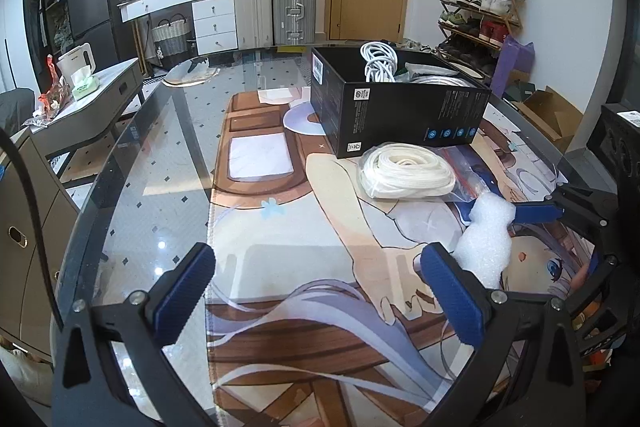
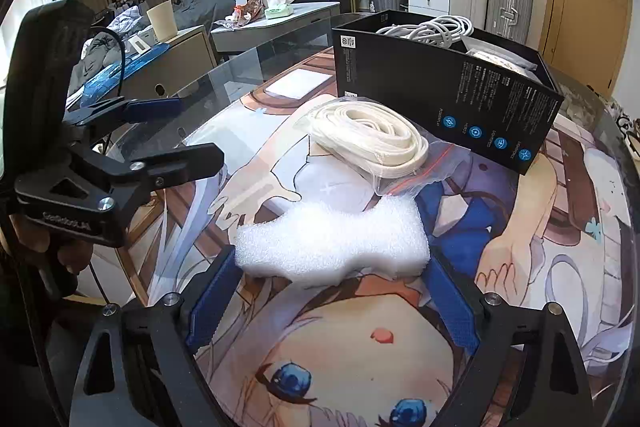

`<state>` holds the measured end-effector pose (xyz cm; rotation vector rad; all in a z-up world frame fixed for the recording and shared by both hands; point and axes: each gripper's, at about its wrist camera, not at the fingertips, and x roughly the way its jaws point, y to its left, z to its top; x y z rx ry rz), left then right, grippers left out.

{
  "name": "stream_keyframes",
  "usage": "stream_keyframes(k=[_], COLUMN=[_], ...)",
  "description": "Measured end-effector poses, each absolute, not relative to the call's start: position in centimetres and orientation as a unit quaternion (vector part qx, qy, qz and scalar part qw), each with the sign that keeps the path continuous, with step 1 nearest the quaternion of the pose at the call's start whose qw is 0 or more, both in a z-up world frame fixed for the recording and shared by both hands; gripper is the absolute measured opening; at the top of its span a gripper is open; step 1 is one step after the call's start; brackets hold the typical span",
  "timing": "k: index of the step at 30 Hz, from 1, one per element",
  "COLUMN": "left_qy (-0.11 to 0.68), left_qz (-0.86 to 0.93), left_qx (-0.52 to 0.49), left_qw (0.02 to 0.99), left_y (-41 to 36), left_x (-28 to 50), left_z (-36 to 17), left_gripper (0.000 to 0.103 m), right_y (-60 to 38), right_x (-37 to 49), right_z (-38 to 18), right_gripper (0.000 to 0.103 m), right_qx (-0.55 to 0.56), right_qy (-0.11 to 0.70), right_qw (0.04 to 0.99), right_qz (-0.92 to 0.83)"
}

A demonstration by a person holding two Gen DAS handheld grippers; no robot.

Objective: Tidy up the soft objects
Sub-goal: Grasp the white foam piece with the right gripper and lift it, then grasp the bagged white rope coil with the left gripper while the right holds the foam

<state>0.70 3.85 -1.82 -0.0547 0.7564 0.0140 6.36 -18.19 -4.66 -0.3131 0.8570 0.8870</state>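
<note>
A white foam piece (image 2: pixel 334 241) sits between the blue pads of my right gripper (image 2: pixel 334 263), which closes on it just above the printed mat; it also shows in the left wrist view (image 1: pixel 486 241). A coil of white flat cord in a clear bag (image 2: pixel 370 141) lies on the mat in front of a black box (image 2: pixel 452 103) that holds white cables (image 2: pixel 430 27). My left gripper (image 1: pixel 316 279) is open and empty over the mat, left of the foam. It shows in the right wrist view (image 2: pixel 188 131) too.
The printed mat (image 1: pixel 280 227) covers a glass table (image 1: pixel 160 187). The bagged cord (image 1: pixel 406 171) and the black box (image 1: pixel 400 107) sit at the far right of the mat. A grey side table (image 1: pixel 92 107) with a kettle stands to the left.
</note>
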Motion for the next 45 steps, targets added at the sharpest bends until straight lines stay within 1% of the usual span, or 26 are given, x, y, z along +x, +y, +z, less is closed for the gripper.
stream_keyframes(k=[12, 24, 34, 45], left_qy=[0.376, 0.39, 0.405, 0.428], left_qz=[-0.006, -0.035, -0.046, -0.057], left_qx=[-0.03, -0.029, -0.007, 0.023], left_qw=[0.926, 0.92, 0.913, 0.901], left_y=[2.9, 0.8, -1.6, -3.5], left_x=[1.9, 5.3, 7.8, 10.1], left_z=[-1.6, -1.1, -1.2, -1.9], left_gripper=[0.103, 0.103, 0.103, 0.103], right_y=[-21.1, -25.7, -27.7, -28.4], right_x=[6.3, 8.0, 9.3, 10.2], right_z=[-4.0, -2.4, -1.5, -1.6], right_gripper=[0.091, 0.091, 0.091, 0.091], right_qx=[-0.138, -0.093, -0.06, -0.05], right_qy=[0.392, 0.376, 0.369, 0.374], right_qw=[0.817, 0.851, 0.87, 0.873], right_qz=[0.401, 0.355, 0.321, 0.308])
